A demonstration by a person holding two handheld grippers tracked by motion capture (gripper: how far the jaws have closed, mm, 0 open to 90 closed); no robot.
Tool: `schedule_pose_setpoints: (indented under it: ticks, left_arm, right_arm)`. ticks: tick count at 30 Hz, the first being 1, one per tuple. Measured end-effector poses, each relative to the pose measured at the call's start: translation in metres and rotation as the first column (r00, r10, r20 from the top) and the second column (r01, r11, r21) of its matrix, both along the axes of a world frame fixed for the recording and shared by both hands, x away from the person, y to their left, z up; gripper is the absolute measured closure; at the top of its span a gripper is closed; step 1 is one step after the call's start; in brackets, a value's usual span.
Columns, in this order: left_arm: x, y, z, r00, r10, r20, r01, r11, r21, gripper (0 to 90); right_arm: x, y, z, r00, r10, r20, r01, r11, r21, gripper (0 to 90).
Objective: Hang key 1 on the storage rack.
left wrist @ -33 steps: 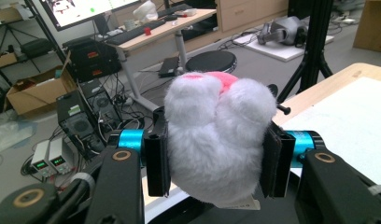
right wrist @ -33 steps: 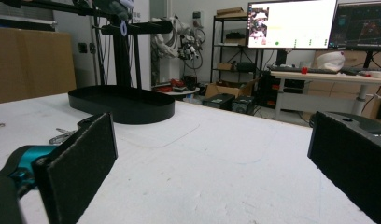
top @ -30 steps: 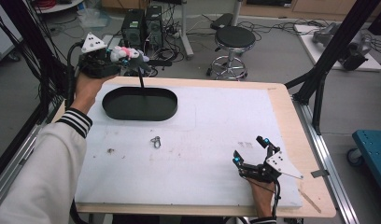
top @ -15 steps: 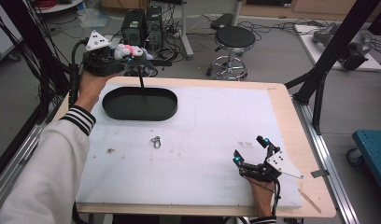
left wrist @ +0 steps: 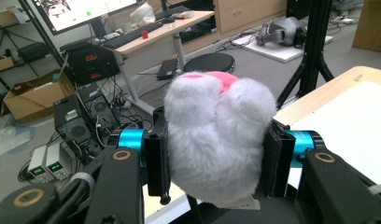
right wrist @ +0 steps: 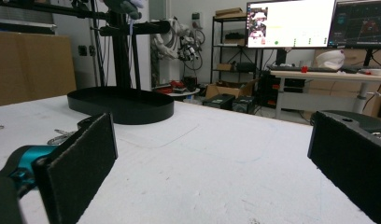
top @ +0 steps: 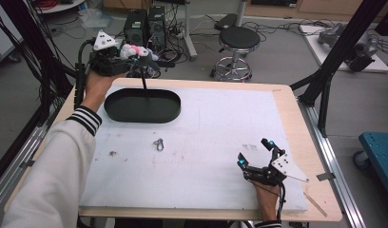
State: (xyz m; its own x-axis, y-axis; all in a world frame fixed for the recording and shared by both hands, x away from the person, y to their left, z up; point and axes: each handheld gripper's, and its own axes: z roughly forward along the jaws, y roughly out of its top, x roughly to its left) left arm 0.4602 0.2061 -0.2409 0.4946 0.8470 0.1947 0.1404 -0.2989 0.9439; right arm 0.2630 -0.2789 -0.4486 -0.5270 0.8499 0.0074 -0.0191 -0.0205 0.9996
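My left gripper (top: 137, 58) is raised over the far left corner of the table, shut on a white and pink plush toy (top: 132, 50). In the left gripper view the plush toy (left wrist: 216, 140) bulges between the two black pads of that gripper (left wrist: 219, 156). Just below it lies a black oval tray (top: 142, 116) with a thin black post (top: 145, 85) rising from it. My right gripper (top: 255, 152) rests on the white mat at the front right, open with nothing between its pads (right wrist: 81, 163). The tray (right wrist: 121, 109) lies far ahead of it.
A small metal clasp (top: 158, 144) lies on the white mat (top: 220, 123) in front of the tray. Black frame struts (top: 325, 85) stand at the table's right edge. A stool (top: 237, 38) and computer towers (top: 144, 23) are on the floor beyond.
My left hand with the plush toy has drifted slightly away from me, toward the table's far edge. The right gripper has stayed still.
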Motion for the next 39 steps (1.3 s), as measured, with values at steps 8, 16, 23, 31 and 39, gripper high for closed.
schedule_pose_setpoints:
  ticks: [8, 16, 23, 31, 39]
  left_arm:
    - [0.003, -0.008, -0.005, 0.9998, -0.010, -0.015, 0.011, 0.9999, 0.007, 54.1]
    - [0.003, -0.020, -0.014, 0.9984, -0.039, -0.040, 0.040, 0.9991, 0.016, 54.1]
    - [-0.001, -0.025, -0.019, 0.9972, -0.053, -0.053, 0.055, 0.9979, 0.034, 54.2]
    - [-0.005, -0.027, -0.030, 0.9961, -0.058, -0.067, 0.060, 0.9974, 0.038, 54.6]
    - [-0.010, -0.030, -0.038, 0.9948, -0.056, -0.085, 0.061, 0.9964, 0.059, 55.0]
  right_arm:
    - [0.000, 0.000, 0.000, 1.0000, 0.001, 0.002, -0.001, 1.0000, -0.004, 0.6]
    - [0.000, 0.000, 0.000, 1.0000, -0.003, -0.002, 0.003, 1.0000, -0.003, 0.6]
    - [0.000, 0.000, 0.000, 1.0000, -0.002, -0.003, 0.002, 1.0000, -0.004, 0.6]
    - [0.000, 0.001, 0.000, 1.0000, -0.001, -0.003, 0.001, 1.0000, -0.005, 0.6]
    - [0.000, 0.001, -0.001, 1.0000, 0.003, -0.007, -0.003, 1.0000, -0.003, 0.6]
